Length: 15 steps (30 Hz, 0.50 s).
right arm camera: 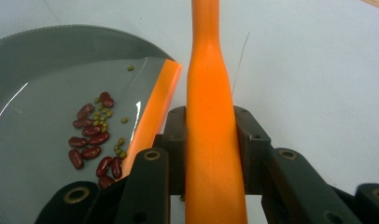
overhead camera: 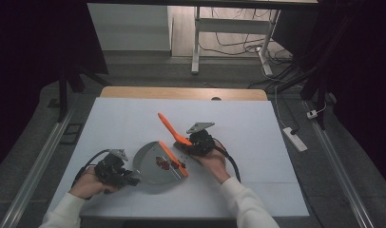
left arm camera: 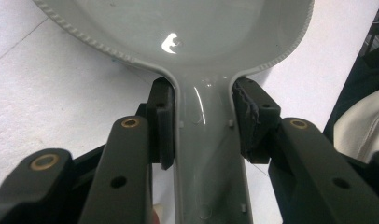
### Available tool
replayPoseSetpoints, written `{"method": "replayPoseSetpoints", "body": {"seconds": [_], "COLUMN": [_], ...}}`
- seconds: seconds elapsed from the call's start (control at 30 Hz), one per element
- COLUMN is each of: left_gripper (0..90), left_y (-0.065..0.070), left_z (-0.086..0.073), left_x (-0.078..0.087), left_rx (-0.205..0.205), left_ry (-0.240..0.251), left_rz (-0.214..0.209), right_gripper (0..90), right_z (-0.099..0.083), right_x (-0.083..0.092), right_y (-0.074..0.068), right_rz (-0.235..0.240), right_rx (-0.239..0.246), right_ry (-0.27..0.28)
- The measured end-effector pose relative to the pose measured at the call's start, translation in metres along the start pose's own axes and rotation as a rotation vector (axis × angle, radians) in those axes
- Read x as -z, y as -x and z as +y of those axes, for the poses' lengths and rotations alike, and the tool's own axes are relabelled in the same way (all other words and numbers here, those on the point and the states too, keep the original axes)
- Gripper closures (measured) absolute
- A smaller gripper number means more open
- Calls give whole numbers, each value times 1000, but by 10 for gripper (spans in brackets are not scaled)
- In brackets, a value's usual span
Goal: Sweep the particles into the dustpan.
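Left gripper clamped on grey dustpan handle; right gripper pinching orange brush handle. Kidney beans, mung beans in pan.

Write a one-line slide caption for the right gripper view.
Right claw shut on orange brush handle beside grey dustpan holding red beans.

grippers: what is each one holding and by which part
The left gripper clamps the grey dustpan by its handle; the right gripper clamps the orange brush by its handle.
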<state>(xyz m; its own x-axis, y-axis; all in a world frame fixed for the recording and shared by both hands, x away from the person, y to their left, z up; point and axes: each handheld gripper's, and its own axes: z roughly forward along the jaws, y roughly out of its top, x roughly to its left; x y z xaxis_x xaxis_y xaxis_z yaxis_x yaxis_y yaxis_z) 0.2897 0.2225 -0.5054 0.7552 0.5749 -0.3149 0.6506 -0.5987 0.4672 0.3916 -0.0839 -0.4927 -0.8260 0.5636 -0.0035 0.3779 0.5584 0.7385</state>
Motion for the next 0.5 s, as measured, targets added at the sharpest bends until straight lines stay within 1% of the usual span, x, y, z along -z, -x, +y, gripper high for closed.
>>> {"method": "replayPoseSetpoints", "body": {"seconds": [0.23, 0.5], "left_gripper": [619, 619], "left_y": [1, 0], "left_z": [0, -1], "left_x": [0, 1], "left_rx": [1, 1], "left_ry": [2, 2], "left_rz": [1, 0], "right_gripper": [699, 698], "right_z": [-1, -2], "right_x": [0, 0], "right_y": [-5, -11], "right_rz": [-3, 6], "right_rx": [18, 14], "right_ry": [2, 8]}}
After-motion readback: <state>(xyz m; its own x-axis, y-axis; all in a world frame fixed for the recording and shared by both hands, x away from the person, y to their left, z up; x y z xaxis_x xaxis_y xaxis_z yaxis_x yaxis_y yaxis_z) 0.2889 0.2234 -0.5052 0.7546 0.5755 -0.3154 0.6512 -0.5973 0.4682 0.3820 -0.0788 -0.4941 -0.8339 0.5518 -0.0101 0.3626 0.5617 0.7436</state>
